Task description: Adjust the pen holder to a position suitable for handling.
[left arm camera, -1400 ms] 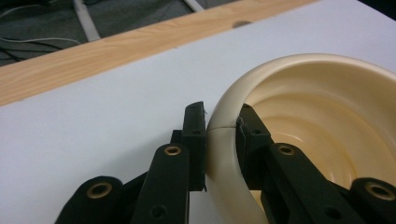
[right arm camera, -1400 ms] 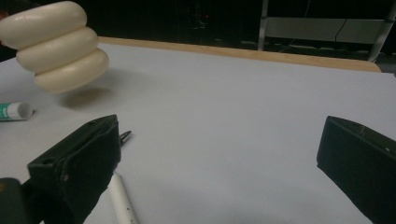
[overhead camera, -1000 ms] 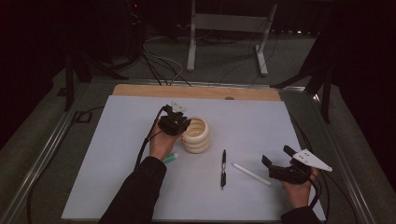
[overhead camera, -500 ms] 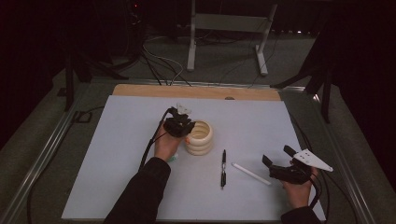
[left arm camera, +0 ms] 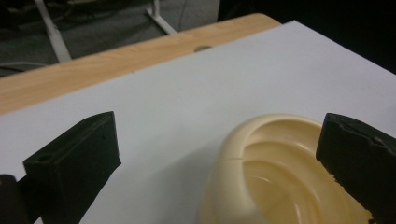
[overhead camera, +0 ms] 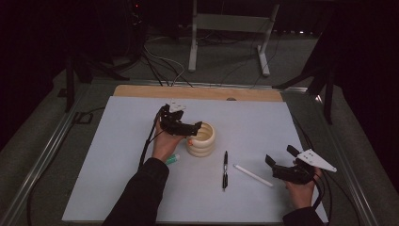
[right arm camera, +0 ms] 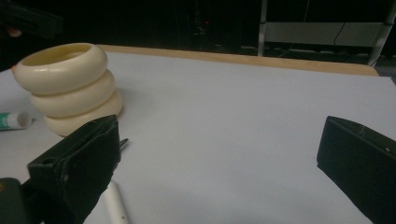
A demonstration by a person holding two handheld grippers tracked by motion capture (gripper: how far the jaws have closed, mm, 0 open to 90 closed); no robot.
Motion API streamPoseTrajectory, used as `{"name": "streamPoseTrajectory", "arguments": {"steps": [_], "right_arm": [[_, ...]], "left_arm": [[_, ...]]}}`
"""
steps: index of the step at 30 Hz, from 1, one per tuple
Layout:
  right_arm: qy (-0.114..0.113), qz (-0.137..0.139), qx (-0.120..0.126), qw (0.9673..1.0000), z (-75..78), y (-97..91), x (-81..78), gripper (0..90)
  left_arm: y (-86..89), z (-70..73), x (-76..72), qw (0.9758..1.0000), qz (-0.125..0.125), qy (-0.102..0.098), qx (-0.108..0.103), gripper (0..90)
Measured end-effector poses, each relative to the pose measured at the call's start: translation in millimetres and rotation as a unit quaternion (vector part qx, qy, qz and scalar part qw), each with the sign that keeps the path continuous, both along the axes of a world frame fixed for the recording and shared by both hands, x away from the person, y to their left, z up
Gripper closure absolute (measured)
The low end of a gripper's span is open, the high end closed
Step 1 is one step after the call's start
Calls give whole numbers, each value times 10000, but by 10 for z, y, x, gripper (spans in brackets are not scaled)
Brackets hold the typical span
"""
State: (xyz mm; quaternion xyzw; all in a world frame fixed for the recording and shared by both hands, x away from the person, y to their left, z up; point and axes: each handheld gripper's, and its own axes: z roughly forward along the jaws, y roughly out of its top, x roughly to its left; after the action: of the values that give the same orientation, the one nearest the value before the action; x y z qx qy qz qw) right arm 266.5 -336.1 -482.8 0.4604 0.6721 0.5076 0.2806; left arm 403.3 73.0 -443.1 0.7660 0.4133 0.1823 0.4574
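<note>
Since the earlier frames, left gripper (overhead camera: 195, 127) has shifted a little toward the near-left of the holder, and its jaws have just been opening; they now stand wide apart with nothing pressed between them, one jaw over the holder's mouth and the other outside the wall, as the left gripper view shows. Item: cream holder (overhead camera: 201, 139), standing upright near the middle of the white table sheet (overhead camera: 117, 155); form of three stacked rounded rings, glossy and smooth, hollow inside with a thick rolled rim (left arm camera: 261, 135); in the right gripper view the ribbed profile (right arm camera: 70, 88) reads clearly. Small orange tip (overhead camera: 190, 141) at the holder's left side, identity unclear. Just beside it, under the left hand (overhead camera: 164, 143), a small tube with green print and white cap (right arm camera: 14, 120), lying flat. Black pen (overhead camera: 225, 169), slender, lying near the holder's right. White stick (overhead camera: 253, 175), thin, matte, lying slantwise beyond the pen. Right gripper (overhead camera: 277, 165), black blocky jaws spread wide, holding nothing, resting at the sheet's near-right corner, well apart from the holder. Pale wooden edge (overhead camera: 197, 92) borders the sheet's far side.
</note>
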Motion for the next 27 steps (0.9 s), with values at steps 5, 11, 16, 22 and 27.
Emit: {"name": "streamPoseTrajectory", "arguments": {"steps": [5,11,16,22,27], "right_arm": [[7,-42,-135,9999,-22,-18,50,2],[-13,-1,-114,9999,-15,3,32,2],[-18,16,-108,9999,-14,7,27,2],[-16,6,-67,10000,-15,-3,26,2],[-5,8,-50,10000,-13,-3,24,2]], "left_arm": [[113,56,-38,9998,-110,-101,-149,0],[224,152,-111,9995,-215,-206,-123,0],[350,230,-192,9993,-227,-269,-104,0],[509,309,-287,9989,-176,-406,-130,0],[650,322,-336,9989,-100,-437,-164,0]]}}
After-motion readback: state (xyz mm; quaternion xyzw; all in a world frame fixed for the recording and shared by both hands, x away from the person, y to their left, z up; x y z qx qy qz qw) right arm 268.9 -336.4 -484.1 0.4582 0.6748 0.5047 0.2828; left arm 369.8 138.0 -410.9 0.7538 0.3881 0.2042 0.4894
